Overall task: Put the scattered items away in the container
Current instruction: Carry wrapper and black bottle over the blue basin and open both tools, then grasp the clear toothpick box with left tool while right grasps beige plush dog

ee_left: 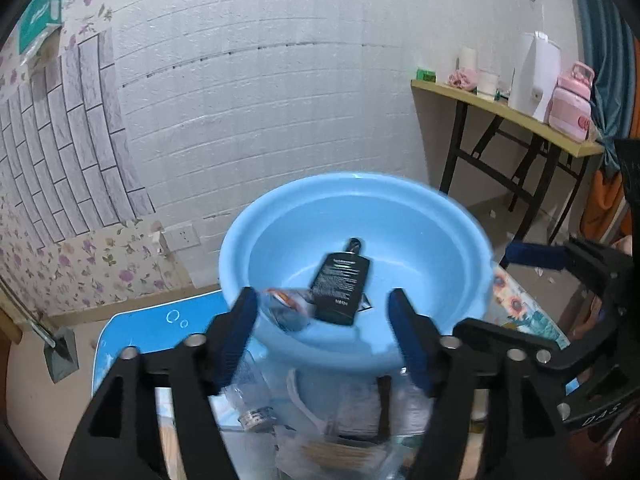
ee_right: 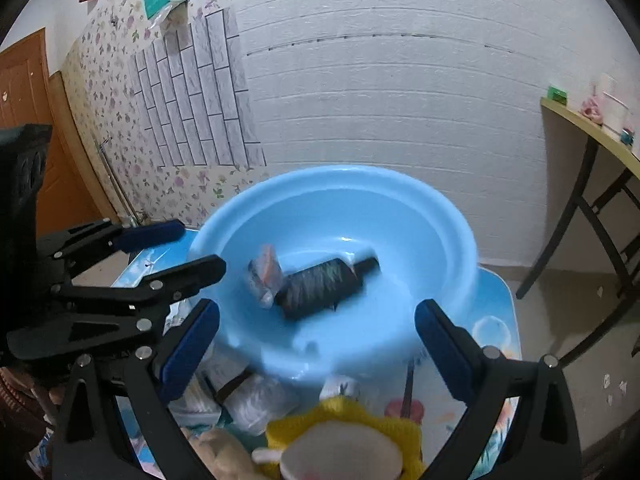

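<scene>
Two items are already in; more wait outside. Nearest, by the table's front edge under the spread, empty right gripper [ee_right: 316, 344], lie a yellow-and-cream plush toy [ee_right: 340, 440] and white plastic-wrapped packets [ee_right: 256, 400]. Below the left gripper [ee_left: 322, 332], likewise spread and empty, sit clear wrapped packs [ee_left: 340, 432], apparently untidied. Just beyond both grippers' fingertips stands the round light-blue plastic basin [ee_right: 400, 184], holding a flat black bottle [ee_left: 340, 288] and a small crinkly orange-and-silver packet [ee_right: 264, 276] touching it. I judge the task partly done.
</scene>
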`<control>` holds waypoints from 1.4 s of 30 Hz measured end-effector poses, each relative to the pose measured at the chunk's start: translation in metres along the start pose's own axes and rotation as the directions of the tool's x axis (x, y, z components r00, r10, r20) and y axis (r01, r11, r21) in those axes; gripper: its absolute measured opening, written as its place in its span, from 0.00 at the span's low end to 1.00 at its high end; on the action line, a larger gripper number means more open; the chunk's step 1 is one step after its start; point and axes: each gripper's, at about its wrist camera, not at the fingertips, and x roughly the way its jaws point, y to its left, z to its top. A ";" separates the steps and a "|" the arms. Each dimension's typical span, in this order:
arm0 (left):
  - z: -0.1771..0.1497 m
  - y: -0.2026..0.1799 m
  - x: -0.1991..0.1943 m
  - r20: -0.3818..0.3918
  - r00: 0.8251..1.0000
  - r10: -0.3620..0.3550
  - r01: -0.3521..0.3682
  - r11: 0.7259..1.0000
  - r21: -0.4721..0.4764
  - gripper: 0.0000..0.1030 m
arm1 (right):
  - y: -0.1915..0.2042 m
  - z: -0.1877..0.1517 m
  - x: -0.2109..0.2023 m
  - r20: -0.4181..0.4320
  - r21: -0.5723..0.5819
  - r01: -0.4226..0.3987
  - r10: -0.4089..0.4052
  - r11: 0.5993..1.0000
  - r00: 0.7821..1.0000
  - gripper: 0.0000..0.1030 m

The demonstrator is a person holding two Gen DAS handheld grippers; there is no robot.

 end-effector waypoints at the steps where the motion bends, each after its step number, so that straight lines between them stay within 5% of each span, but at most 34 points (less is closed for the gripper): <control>1: 0.000 -0.001 -0.004 0.009 1.000 0.005 -0.005 1.000 -0.001 0.83 | -0.001 -0.001 -0.003 0.000 0.005 0.004 -0.004 1.000 1.000 0.97; 5: -0.006 -0.010 -0.017 0.038 0.996 0.083 -0.083 0.997 0.002 0.89 | -0.005 -0.006 -0.018 0.012 0.023 0.018 -0.019 1.000 1.000 0.97; 19: -0.033 -0.011 -0.027 -0.014 0.998 0.053 -0.053 0.998 -0.026 0.96 | -0.018 -0.042 -0.044 -0.022 0.073 0.088 -0.087 0.993 0.996 0.97; 42: -0.046 0.014 -0.038 -0.016 0.996 0.088 -0.088 0.993 -0.076 0.96 | 0.019 -0.061 -0.040 -0.061 0.002 0.022 -0.022 1.000 0.998 0.97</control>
